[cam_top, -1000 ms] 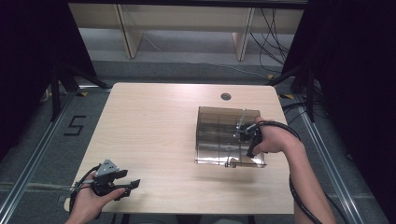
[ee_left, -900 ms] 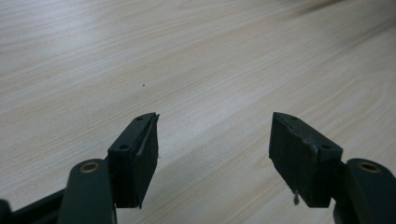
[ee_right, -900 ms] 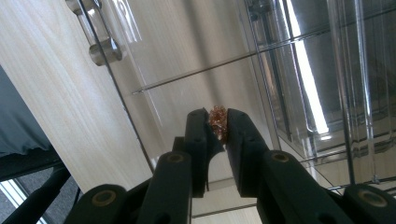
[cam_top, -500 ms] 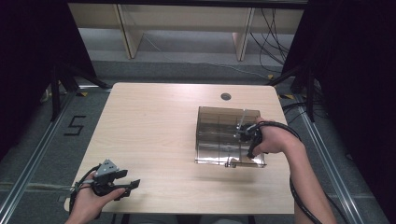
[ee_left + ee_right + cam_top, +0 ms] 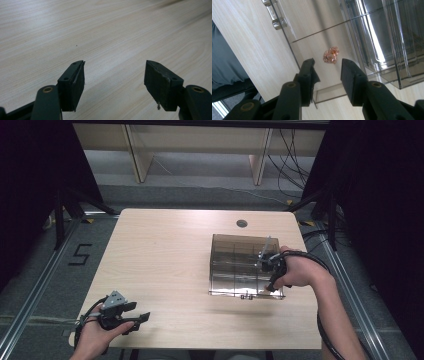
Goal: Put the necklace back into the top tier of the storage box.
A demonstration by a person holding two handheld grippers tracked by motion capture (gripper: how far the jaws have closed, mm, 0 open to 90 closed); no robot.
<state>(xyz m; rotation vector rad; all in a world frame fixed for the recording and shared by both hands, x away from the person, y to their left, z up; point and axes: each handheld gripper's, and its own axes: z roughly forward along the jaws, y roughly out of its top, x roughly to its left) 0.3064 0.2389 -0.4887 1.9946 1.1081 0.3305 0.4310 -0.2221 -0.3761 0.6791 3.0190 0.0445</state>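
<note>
nothing has shifted between the earlier high views and this moment: both hands and the clear box lie where they were.

at the near left corner of the table (image 5: 165, 250), the person's left hand (image 5: 92, 335) holds the left gripper (image 5: 134, 318) low over the bare wood, pointing toward the right. its jaws stand wide apart with nothing between them; the left gripper view shows the two black pads (image 5: 73, 85) hanging over pale wood grain with an empty gap.

toward the right half of the table sits a smoky clear plastic box (image 5: 235, 255) divided into compartments, its near wall carrying a small metal latch (image 5: 245, 295). a round hole (image 5: 242, 223) lies in the tabletop beyond the box, well apart from it.

the right hand (image 5: 296, 270) reaches over the box's right side and holds the right gripper (image 5: 262, 261) down into it. in the right gripper view the right gripper's jaws are parted, a moderate gap between them, closed on nothing. just beyond the tips, on the clear floor of a near compartment, lies a small crumpled copper-coloured thing (image 5: 331, 55), shiny and pinkish orange; what it is cannot be told. it lies apart from both pads. the metal latch shows at the upper left of that view, on the box's outer wall, and further clear dividers run off to the right.
</note>
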